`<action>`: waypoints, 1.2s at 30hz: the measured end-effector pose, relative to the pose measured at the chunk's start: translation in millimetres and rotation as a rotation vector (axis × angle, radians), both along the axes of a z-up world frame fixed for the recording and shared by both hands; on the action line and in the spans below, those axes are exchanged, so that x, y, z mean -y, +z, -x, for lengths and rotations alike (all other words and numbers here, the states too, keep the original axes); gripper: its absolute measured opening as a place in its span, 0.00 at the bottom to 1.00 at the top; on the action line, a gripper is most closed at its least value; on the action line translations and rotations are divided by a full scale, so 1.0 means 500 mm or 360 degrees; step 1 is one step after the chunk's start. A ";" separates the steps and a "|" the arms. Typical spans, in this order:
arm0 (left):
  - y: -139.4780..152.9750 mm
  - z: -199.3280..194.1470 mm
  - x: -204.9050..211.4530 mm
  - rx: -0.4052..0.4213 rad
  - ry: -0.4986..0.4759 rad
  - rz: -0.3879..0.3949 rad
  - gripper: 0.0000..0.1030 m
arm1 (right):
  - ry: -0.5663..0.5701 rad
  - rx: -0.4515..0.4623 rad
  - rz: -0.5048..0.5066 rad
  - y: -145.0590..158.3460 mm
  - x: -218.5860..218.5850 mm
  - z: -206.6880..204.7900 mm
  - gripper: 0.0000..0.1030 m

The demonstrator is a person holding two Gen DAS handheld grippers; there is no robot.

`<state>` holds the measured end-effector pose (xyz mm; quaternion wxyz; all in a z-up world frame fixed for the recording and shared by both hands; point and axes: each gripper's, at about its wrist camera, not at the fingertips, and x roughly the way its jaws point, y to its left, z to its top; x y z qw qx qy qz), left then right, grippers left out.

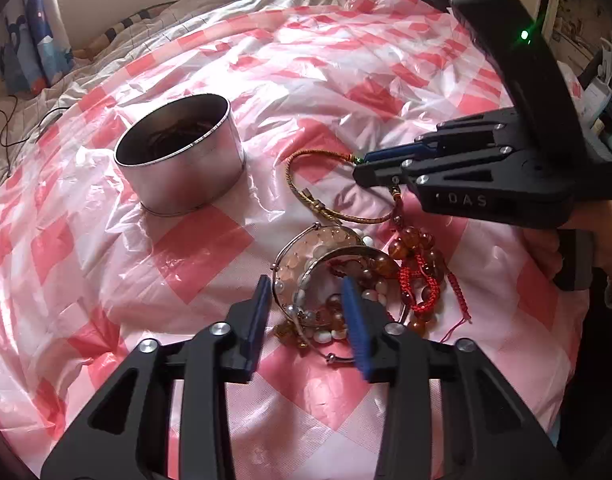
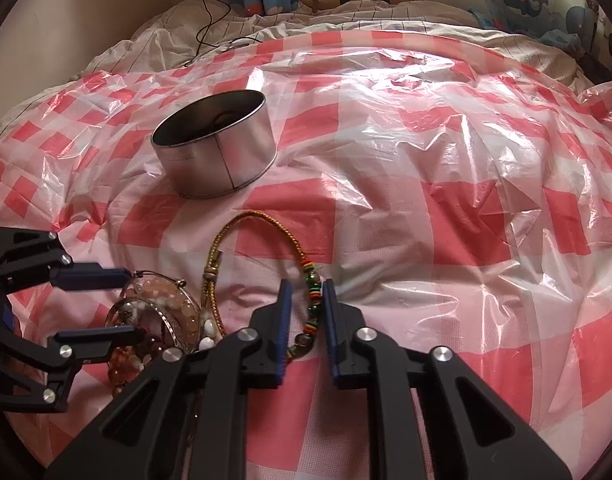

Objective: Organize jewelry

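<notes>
a crinkled plastic sheet point(image 2: 405, 152) in pink and white checks covers the bed, glossy and full of creases, with striped bedding point(image 2: 266, 20) and a thin black cable point(image 2: 204, 20) beyond it. a round metal tin point(image 1: 178, 156) sits open on the sheet, smooth-walled and dull silver, dark inside; what lies in it i cannot tell. it stands apart from the jewelry, up and to the left of the pile.

my left gripper point(image 1: 307, 320) hangs over the jewelry pile point(image 1: 345, 280), its jaws spread on either side of a thin silver bangle point(image 1: 306, 264) and a tangle of pale and amber bead bracelets point(image 1: 333, 324); the blue pads do not visibly press on anything. a red knotted cord bracelet point(image 1: 421, 280) with round amber beads lies just beside that tangle, toward my right.

my right gripper point(image 2: 307, 320) has its jaws drawn close around the beaded end of a gold braided cord bracelet point(image 2: 226, 248). small green, red and yellow beads point(image 2: 311, 304) run between the pads, but in its own view a narrow gap shows on each side, so i cannot tell whether the pads actually pinch the strand. the cord's loop curves out across the sheet toward the tin, stopping short of it.

the two grippers sit near each other, with the pile between them.
</notes>
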<state>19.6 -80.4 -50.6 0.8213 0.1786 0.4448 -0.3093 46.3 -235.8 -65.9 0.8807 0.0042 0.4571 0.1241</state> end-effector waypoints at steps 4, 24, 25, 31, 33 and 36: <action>0.012 -0.003 -0.017 0.0018 0.0090 -0.0027 0.04 | -0.0029 -0.0010 -0.0067 0.002 0.014 0.000 0.08; 0.198 0.037 -0.081 0.0156 0.0278 0.0239 0.06 | -0.0031 0.0193 -0.0563 0.090 0.069 0.014 0.08; 0.204 0.038 -0.080 0.0172 0.0279 0.0198 0.06 | -0.0027 0.0196 -0.0563 0.090 0.068 0.015 0.08; 0.212 0.057 -0.067 0.0240 0.0230 -0.0001 0.06 | -0.0001 0.0261 -0.0595 0.109 0.068 0.027 0.08; 0.218 0.053 -0.081 0.0235 0.0268 0.0042 0.06 | 0.0001 0.0263 -0.0620 0.109 0.071 0.028 0.08; 0.231 0.048 -0.099 0.0240 0.0319 0.0127 0.06 | 0.0030 0.0299 -0.0696 0.121 0.076 0.034 0.08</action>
